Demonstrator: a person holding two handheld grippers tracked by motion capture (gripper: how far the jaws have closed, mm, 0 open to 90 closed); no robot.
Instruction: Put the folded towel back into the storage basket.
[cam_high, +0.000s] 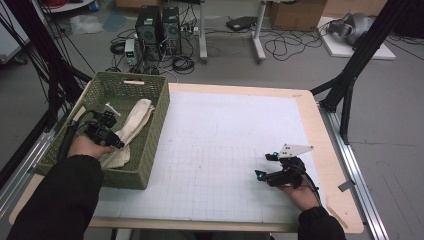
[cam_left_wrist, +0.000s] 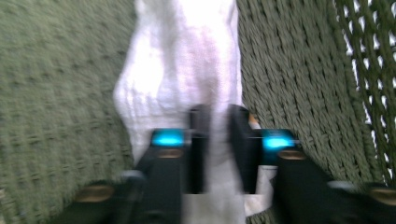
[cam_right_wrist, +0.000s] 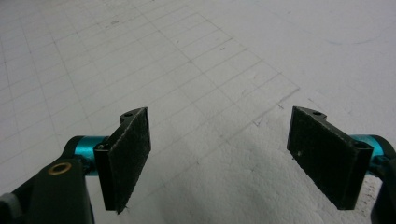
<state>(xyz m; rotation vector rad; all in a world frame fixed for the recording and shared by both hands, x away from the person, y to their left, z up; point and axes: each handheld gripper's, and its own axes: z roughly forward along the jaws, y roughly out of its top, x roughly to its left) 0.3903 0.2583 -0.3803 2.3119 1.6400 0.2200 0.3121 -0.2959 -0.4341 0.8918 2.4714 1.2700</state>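
High view showed my left gripper (cam_high: 117, 143) clamped on the near end of the white towel (cam_high: 136, 120) inside the green woven basket (cam_high: 159, 117); its long axis ran away to the far right. My right gripper (cam_high: 264, 166) rested apart on the counter (cam_high: 225, 130), well away.

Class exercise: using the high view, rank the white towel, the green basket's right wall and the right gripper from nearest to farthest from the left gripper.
1. White towel: clamped in the left gripper, inside the basket.
2. Green basket's right wall: just right of the towel.
3. Right gripper: far across the white mat, near the table's right side, with open jaws.
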